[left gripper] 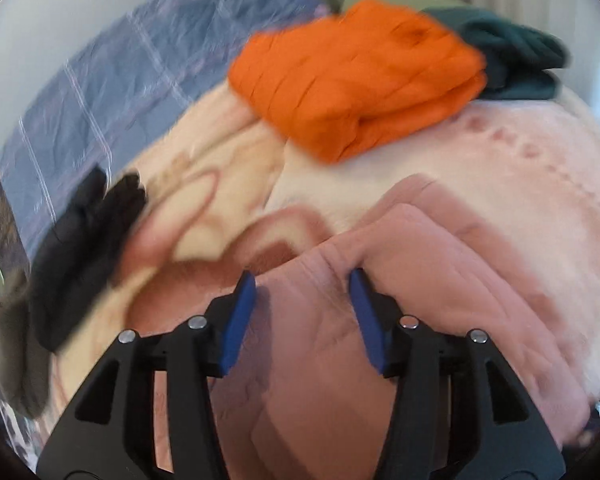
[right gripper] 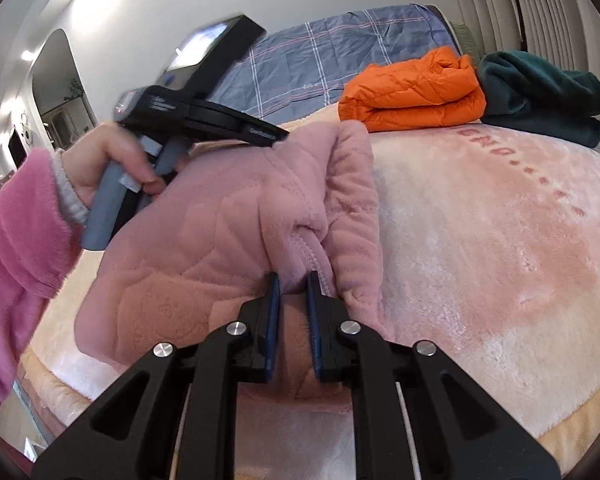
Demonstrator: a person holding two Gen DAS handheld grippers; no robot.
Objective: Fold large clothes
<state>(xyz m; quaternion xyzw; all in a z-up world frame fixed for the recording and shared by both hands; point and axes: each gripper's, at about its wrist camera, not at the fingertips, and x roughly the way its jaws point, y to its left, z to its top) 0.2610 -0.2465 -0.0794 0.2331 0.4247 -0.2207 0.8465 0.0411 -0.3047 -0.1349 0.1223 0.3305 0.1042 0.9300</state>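
A pink quilted garment [right gripper: 220, 236] lies bunched on a pale pink plush blanket [right gripper: 480, 240] on a bed; it also shows in the left wrist view [left gripper: 380, 280]. My right gripper [right gripper: 294, 284] is shut on a fold of the garment near its zipper seam. My left gripper [left gripper: 302, 284] is open, its blue pads either side of the pink fabric and close above it. The left gripper's body, held in a hand with a pink sleeve, shows in the right wrist view [right gripper: 188, 112] over the garment's far edge.
A folded orange jacket [right gripper: 416, 88] and a folded dark green garment [right gripper: 540, 96] sit at the bed's far side. A blue plaid sheet [right gripper: 320, 60] lies behind. A black garment [left gripper: 84, 248] lies at the left on the blanket. Curtains [right gripper: 540, 8] hang at the right.
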